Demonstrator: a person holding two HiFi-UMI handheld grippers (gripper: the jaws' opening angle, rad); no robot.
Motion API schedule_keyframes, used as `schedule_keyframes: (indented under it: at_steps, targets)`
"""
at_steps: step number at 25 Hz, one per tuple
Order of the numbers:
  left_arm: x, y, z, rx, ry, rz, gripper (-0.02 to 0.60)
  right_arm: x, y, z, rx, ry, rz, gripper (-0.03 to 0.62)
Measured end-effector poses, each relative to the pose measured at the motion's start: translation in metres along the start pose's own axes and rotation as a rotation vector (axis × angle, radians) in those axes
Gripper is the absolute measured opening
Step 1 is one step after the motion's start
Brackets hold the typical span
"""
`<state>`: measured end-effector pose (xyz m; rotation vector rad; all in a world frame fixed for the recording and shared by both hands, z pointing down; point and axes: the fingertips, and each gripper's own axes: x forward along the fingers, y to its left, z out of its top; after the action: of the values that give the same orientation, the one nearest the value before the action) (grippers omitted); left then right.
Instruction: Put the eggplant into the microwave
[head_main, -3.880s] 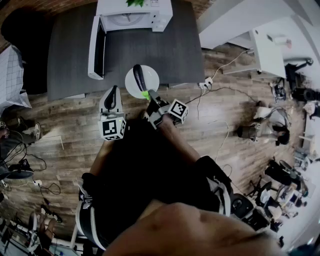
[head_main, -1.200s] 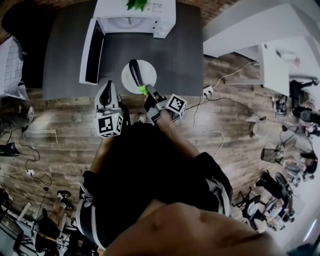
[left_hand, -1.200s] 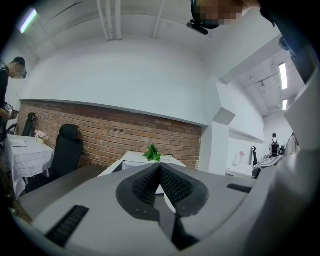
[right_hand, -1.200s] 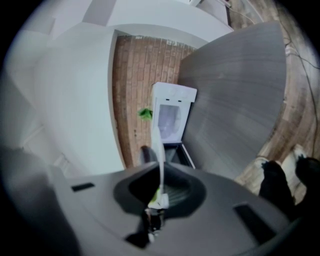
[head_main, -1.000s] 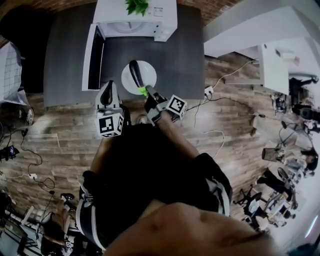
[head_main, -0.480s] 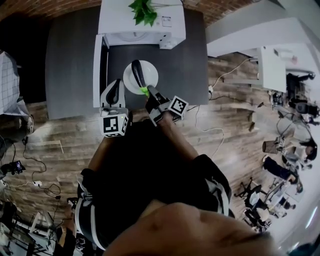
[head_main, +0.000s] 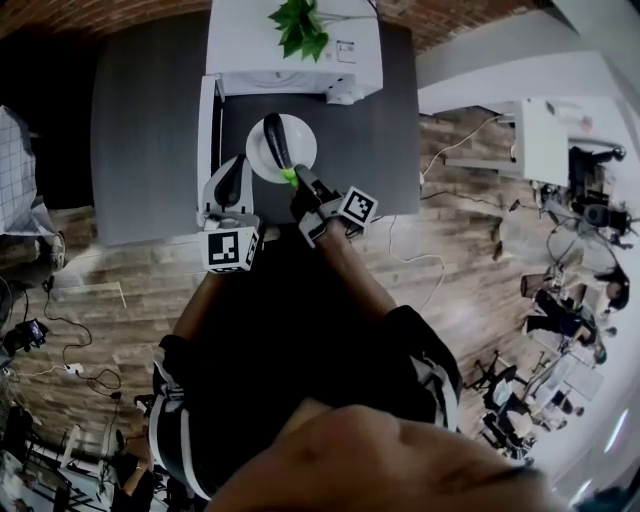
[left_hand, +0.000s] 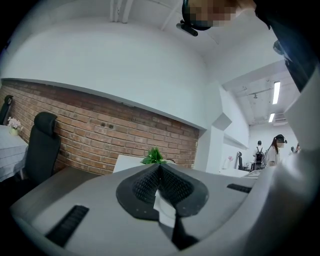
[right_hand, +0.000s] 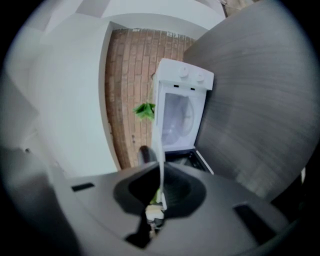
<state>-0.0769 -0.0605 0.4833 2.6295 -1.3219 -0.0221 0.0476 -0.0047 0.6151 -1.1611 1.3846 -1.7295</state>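
A dark grey table (head_main: 150, 130) stands against a brick wall (left_hand: 90, 135), and at its far edge sits a white microwave (head_main: 290, 50) with a leafy plant (head_main: 300, 25) on top. Its door (head_main: 208, 130) is swung fully open to the left, so the way in is free. The person stands at the near edge, a gripper in each hand.

The eggplant (head_main: 272, 135) is not gripped directly. It lies lengthwise on a white plate (head_main: 298, 150), which is held over the table just in front of the microwave's opening. The right gripper (head_main: 296, 182) is pinched tight on the plate's near rim. From that gripper's own view the plate shows edge-on as a thin white line running out from between the closed jaws. I take it the plate serves as a tray, so the soft vegetable goes in without being squeezed.

The eggplant rests beyond the right fingertips, dark body pointing toward the oven and green stem end nearest them. Whether the stem touches the pads I cannot tell.

The left gripper (head_main: 232, 172) hangs beside the open door, left of the plate and clear of it, its jaws closed together on nothing; it looks kept aside, perhaps for the door later
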Motion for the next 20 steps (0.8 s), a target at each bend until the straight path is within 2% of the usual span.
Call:
schedule_keyframes:
  at_steps: [11, 20]
  targets:
    - [0.015, 0.001, 0.008, -0.013, -0.042, 0.148, 0.035, 0.026, -0.014, 0.029, -0.034, 0.122, -0.033, 0.038]
    - [0.025, -0.005, 0.013, -0.005, -0.067, 0.238, 0.035, 0.049, -0.026, 0.054, -0.06, 0.206, -0.039, 0.038]
